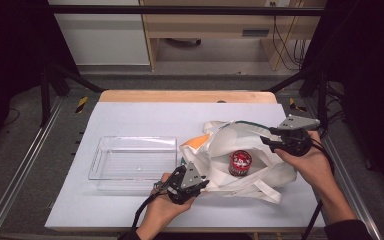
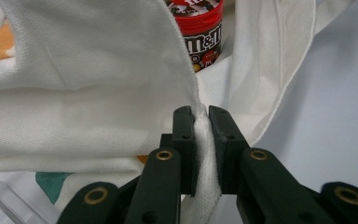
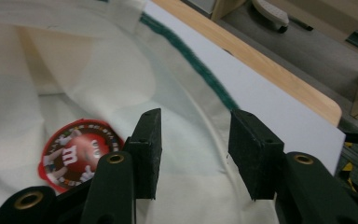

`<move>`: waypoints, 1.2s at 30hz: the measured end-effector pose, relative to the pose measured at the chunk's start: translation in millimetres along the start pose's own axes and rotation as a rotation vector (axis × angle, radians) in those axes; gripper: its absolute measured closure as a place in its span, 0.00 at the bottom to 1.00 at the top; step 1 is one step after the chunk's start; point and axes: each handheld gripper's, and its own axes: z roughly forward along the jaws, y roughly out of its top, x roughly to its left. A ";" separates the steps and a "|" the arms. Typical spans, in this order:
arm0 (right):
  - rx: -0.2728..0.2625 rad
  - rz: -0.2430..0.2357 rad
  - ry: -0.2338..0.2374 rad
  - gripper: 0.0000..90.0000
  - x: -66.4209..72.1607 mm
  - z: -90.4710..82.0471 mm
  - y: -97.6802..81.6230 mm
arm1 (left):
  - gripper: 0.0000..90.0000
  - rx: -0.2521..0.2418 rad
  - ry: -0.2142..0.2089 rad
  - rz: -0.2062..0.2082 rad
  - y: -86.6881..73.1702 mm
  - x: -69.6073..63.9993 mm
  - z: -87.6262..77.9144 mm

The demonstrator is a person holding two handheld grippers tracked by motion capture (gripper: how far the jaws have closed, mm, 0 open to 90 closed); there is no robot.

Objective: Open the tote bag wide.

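I'm clamping L gripper on bag rim; R gripper jaws apart, empty; candy tub sitting in bag, tray w/ nothing in it.

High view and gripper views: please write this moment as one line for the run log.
left gripper: shut on white cloth tote bag edge | right gripper: fingers open above bag | red round candy tub: inside bag | clear plastic tray: beside bag
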 end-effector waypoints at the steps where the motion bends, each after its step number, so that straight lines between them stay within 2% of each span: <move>1: 0.009 -0.008 0.015 0.62 4.3 2.8 -0.7 | 0.91 -0.001 0.001 -0.001 0.2 0.1 -0.1; 2: 0.029 -0.017 0.028 0.62 9.8 8.3 -3.6 | 0.91 -0.005 -0.002 -0.005 0.4 0.2 0.0; 4: 0.040 -0.022 0.030 0.62 11.3 10.1 -5.0 | 0.91 -0.007 -0.003 -0.005 0.7 0.2 -0.1; 5: 0.064 -0.027 0.023 0.62 13.3 15.2 -9.2 | 0.91 -0.007 -0.003 -0.004 0.7 0.1 0.0; 11: 0.094 -0.041 0.020 0.63 13.1 24.2 -18.5 | 0.91 -0.008 -0.002 -0.004 1.2 0.7 0.8; 14: 0.136 -0.052 0.022 0.64 12.2 33.1 -24.6 | 0.91 -0.006 0.001 -0.005 1.5 0.4 1.9; 16: 0.142 -0.055 0.028 0.72 12.4 36.0 -26.0 | 0.91 -0.006 0.000 -0.003 1.5 0.3 1.8; 17: 0.142 -0.055 0.028 0.72 12.4 36.0 -26.0 | 0.91 -0.005 0.000 -0.001 1.4 0.2 1.6; 21: 0.158 -0.067 0.033 0.95 11.1 40.1 -24.8 | 0.91 0.004 -0.002 -0.001 0.0 0.1 2.5; 23: 0.159 -0.066 0.021 0.98 9.9 42.0 -23.3 | 0.91 0.010 -0.003 0.002 -1.0 0.0 3.0; 24: 0.159 -0.057 -0.006 0.99 7.0 43.5 -21.4 | 0.91 0.017 -0.004 0.005 -2.0 0.0 3.5; 25: 0.159 -0.057 -0.006 0.99 7.0 43.5 -21.4 | 0.91 0.017 -0.004 0.005 -2.0 0.0 3.5; 27: 0.156 -0.034 -0.038 0.99 3.3 45.2 -19.4 | 0.91 0.030 -0.004 0.013 -2.7 -0.6 3.9; 30: 0.165 0.031 -0.071 0.99 -6.5 54.5 -19.6 | 0.91 0.044 0.001 0.027 -4.6 -2.1 5.6; 32: 0.170 0.046 -0.077 0.99 -8.3 57.7 -20.6 | 0.91 0.051 0.000 0.027 -6.1 -2.4 6.7; 33: 0.180 0.072 -0.085 0.99 -11.7 62.4 -22.5 | 0.91 0.053 -0.001 0.027 -6.8 -2.4 7.0; 34: 0.180 0.072 -0.085 0.99 -11.7 62.4 -22.5 | 0.91 0.053 -0.001 0.027 -6.8 -2.4 7.0; 36: 0.184 0.109 -0.095 0.99 -16.6 67.3 -26.0 | 0.91 0.055 -0.001 0.025 -7.4 -2.5 6.9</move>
